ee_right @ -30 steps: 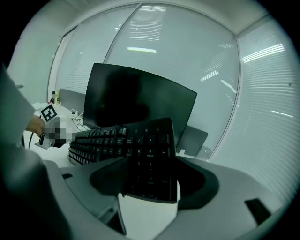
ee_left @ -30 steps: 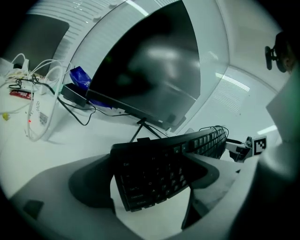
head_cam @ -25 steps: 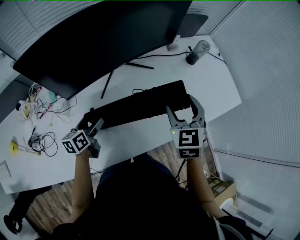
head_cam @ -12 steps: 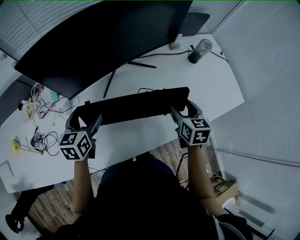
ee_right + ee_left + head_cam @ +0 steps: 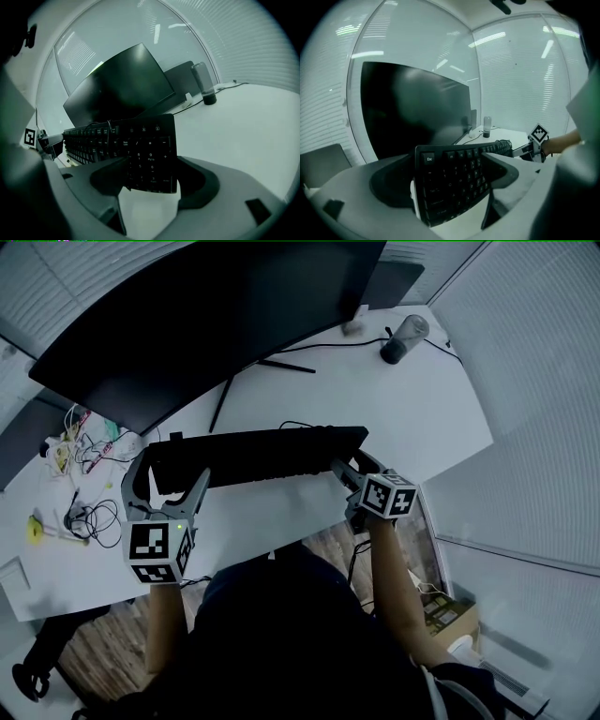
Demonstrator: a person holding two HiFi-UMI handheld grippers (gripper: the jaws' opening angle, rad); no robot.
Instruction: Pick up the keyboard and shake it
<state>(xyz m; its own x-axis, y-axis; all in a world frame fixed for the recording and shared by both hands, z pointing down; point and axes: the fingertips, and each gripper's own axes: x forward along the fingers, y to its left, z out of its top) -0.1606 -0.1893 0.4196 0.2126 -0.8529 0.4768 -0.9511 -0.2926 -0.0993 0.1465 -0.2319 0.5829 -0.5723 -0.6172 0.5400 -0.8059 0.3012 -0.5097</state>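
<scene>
Just before the monitor (image 5: 206, 324), your left hand-held gripper (image 5: 171, 472) and right hand-held gripper (image 5: 354, 465) each pinch one end of the keyboard (image 5: 258, 457), apparently raised off the desk (image 5: 412, 409). Shake hard and an end could slip free, or its cable (image 5: 298, 425) snag.

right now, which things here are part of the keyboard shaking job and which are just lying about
In the job: keyboard; left hand-held gripper and right hand-held gripper, each clamped on one end of it.

Lying about: monitor; tumbler; cables; all on the desk.
</scene>
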